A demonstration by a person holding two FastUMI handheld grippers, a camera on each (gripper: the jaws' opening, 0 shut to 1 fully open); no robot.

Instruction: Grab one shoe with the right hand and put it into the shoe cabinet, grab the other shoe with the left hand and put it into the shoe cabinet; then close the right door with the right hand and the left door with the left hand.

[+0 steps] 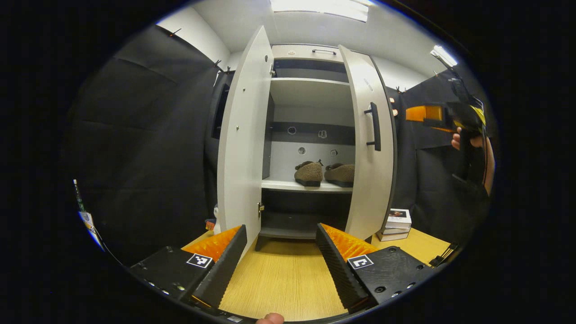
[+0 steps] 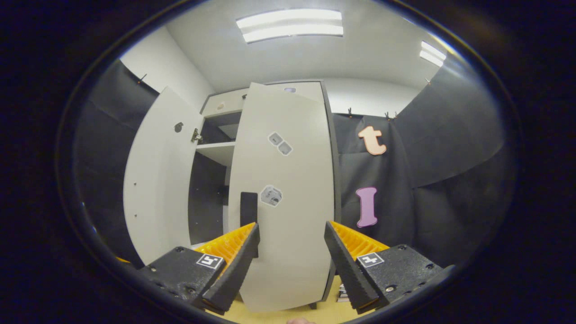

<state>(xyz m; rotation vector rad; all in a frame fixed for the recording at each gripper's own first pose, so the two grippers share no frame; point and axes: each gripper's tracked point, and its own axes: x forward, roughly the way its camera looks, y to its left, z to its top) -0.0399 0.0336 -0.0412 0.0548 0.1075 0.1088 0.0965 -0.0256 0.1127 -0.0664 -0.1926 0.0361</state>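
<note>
Both shoes (image 1: pixel 325 173) side by side on the cabinet (image 1: pixel 310 92) shelf. Right gripper (image 2: pixel 291 265) spread apart, empty, facing the right door (image 2: pixel 288 202) for closing; left gripper (image 1: pixel 281 263) likewise spread, waiting.

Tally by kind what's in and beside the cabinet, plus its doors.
Shoes on the shelf: 2
Cabinet doors, left door and right door, both open: 2
Stacked boxes beside the cabinet: 3
Total: 7
</note>
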